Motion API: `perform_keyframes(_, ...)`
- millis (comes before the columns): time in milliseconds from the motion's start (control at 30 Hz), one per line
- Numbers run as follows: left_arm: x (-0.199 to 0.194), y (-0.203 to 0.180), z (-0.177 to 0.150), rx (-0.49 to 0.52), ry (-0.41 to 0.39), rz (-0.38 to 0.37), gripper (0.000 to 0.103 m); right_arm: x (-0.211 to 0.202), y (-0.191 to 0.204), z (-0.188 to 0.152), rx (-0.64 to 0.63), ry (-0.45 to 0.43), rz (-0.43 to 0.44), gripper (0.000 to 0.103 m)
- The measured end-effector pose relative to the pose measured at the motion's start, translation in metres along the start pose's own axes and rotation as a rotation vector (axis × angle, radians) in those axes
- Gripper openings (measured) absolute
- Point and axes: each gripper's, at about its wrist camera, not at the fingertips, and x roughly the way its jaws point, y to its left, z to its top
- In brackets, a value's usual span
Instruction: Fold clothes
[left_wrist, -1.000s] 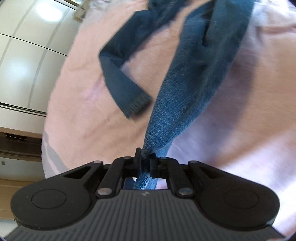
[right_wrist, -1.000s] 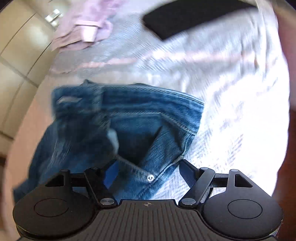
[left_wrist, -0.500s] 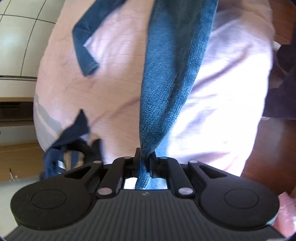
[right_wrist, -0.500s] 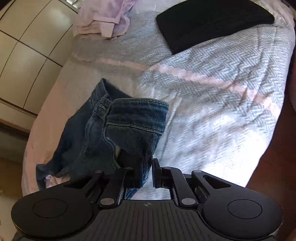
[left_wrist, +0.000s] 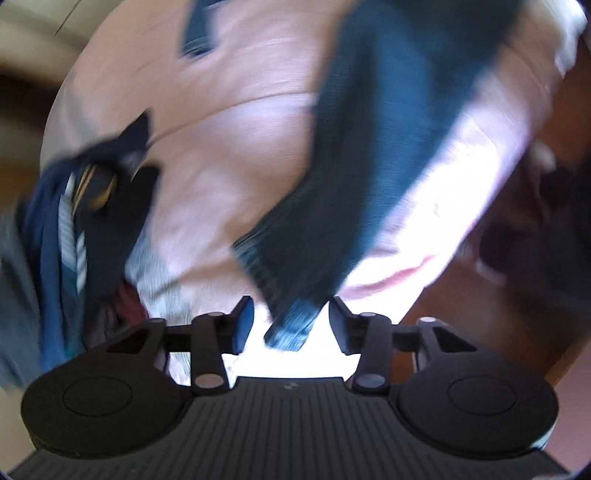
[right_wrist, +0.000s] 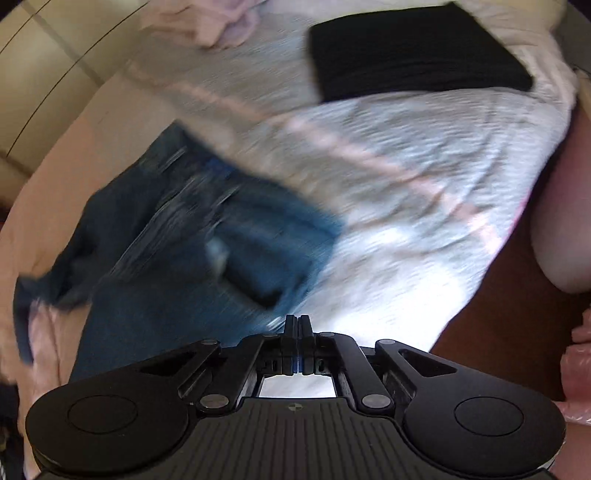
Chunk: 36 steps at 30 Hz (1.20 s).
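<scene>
Jeans (left_wrist: 369, 155) now lie released by the spread left claw (left_wrist: 291, 325); right claw (right_wrist: 295, 325) has clenched empty.

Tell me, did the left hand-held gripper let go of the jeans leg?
Yes. The left hand-held gripper was clamped on the jeans leg before; now its jaws stand apart, and the hem hangs loose between them above the pink bedsheet.

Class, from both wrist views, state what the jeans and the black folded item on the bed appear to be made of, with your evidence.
Jeans: blue denim, matte, judging by the faded woven look and the ribbed hem of the leg. Black folded item: probably a soft knit or fleece, matte; faint ribbing shows, but blur leaves it open.
</scene>
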Motion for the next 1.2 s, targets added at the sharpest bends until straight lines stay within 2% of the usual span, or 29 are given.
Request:
perform_keyframes(33, 0.005, 0.013, 0.0, -0.043, -0.008, -0.022, 0.045, 0.003, 0.018, -0.009, -0.032, 0.015, 0.015, 0.011)
perform_keyframes(100, 0.019, 0.033, 0.006, -0.1, -0.024, -0.082, 0.046, 0.012, 0.057, -0.028, -0.103, 0.038, 0.052, 0.052)
perform_keyframes(133, 0.028, 0.042, 0.012, -0.122, -0.035, -0.123, 0.046, 0.016, 0.078, -0.038, -0.137, 0.047, 0.077, 0.059)
perform_keyframes(200, 0.04, 0.063, 0.019, -0.166, -0.077, -0.208, 0.043, 0.026, 0.12, -0.055, -0.211, 0.083, 0.139, 0.059)
perform_keyframes(300, 0.04, 0.086, 0.018, -0.204, -0.091, -0.342, 0.043, 0.037, 0.175, -0.078, -0.337, 0.145, 0.212, 0.059)
perform_keyframes(433, 0.027, 0.113, -0.001, -0.236, -0.103, -0.42, 0.044, 0.05, 0.239, -0.11, -0.5, 0.21, 0.273, 0.059)
perform_keyframes(567, 0.026, 0.138, -0.019, -0.3, -0.101, -0.367, 0.046, 0.072, 0.269, -0.128, -0.488, 0.248, 0.284, 0.059)
perform_keyframes(667, 0.048, 0.14, -0.017, -0.36, -0.11, -0.369, 0.055, 0.085, 0.282, -0.132, -0.506, 0.267, 0.29, 0.059)
perform_keyframes(733, 0.066, 0.134, -0.009, -0.378, -0.097, -0.386, 0.065, 0.092, 0.287, -0.137, -0.535, 0.279, 0.282, 0.059)
perform_keyframes(800, 0.085, 0.125, 0.001, -0.385, -0.075, -0.411, 0.064, 0.09, 0.286, -0.139, -0.543, 0.292, 0.267, 0.059)
perform_keyframes(900, 0.115, 0.111, 0.017, -0.396, -0.043, -0.448, 0.06, 0.083, 0.283, -0.135, -0.552, 0.287, 0.235, 0.059)
perform_keyframes(933, 0.124, 0.107, 0.022, -0.4, -0.032, -0.461, 0.037, 0.082, 0.281, -0.132, -0.556, 0.278, 0.225, 0.059)
perform_keyframes(967, 0.134, 0.102, 0.027, -0.403, -0.021, -0.473, 0.024, 0.081, 0.279, -0.129, -0.557, 0.27, 0.211, 0.059)
perform_keyframes(1000, 0.137, 0.1, 0.031, -0.401, -0.023, -0.471, 0.019, 0.08, 0.277, -0.126, -0.549, 0.265, 0.195, 0.059)
perform_keyframes(1167, 0.09, 0.144, 0.035, -0.507, -0.197, -0.302, 0.02, 0.077, 0.265, -0.108, -0.482, 0.235, 0.154, 0.059)
perform_keyframes(1200, 0.086, 0.149, 0.037, -0.516, -0.209, -0.279, 0.02, 0.077, 0.264, -0.106, -0.477, 0.229, 0.151, 0.059)
